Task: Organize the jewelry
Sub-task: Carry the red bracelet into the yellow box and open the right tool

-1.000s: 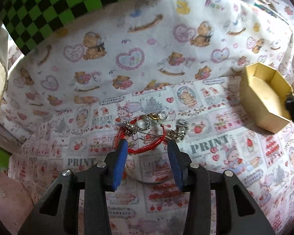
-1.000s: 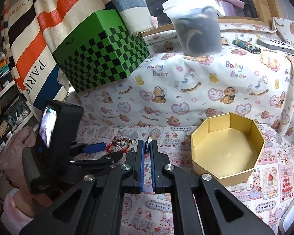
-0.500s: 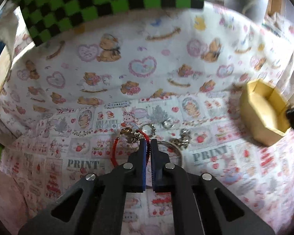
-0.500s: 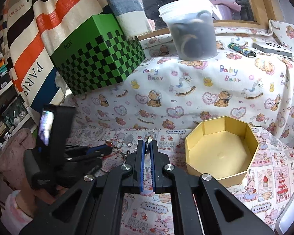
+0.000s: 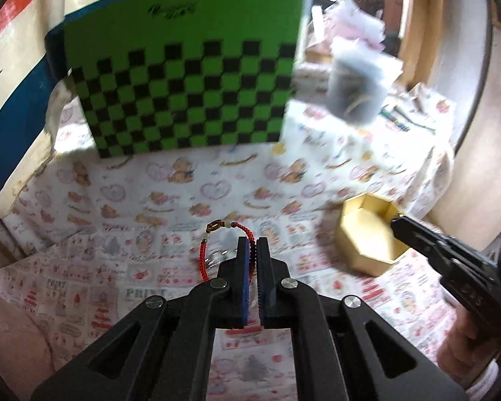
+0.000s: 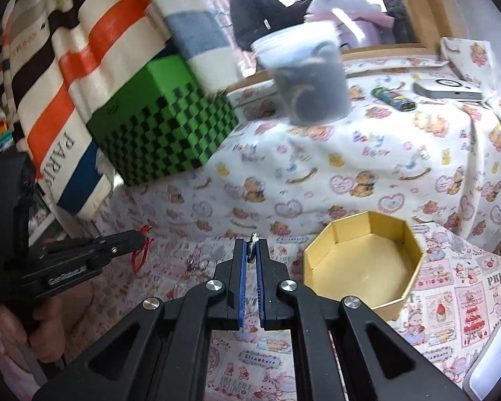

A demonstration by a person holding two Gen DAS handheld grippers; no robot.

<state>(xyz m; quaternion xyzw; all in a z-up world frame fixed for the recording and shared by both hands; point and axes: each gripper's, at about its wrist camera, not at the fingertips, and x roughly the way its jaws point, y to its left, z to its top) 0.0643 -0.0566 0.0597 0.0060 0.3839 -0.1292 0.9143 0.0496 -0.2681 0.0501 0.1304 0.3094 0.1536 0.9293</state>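
Left tongs (image 5: 253, 250) pinched on red bracelet (image 5: 217, 244), lifted left of the gold box (image 6: 360, 264). Right tongs (image 6: 250, 250) clamped on a small ring (image 6: 251, 250) just left of the box. Risk: bracelet held by one thin strand, a swing could slip it out short of the box.

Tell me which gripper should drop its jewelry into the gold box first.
Right. The right gripper, shut on a small silver piece, sits just beside the gold hexagonal box. The left gripper, shut on the red cord bracelet, is farther from it, with the right gripper between.
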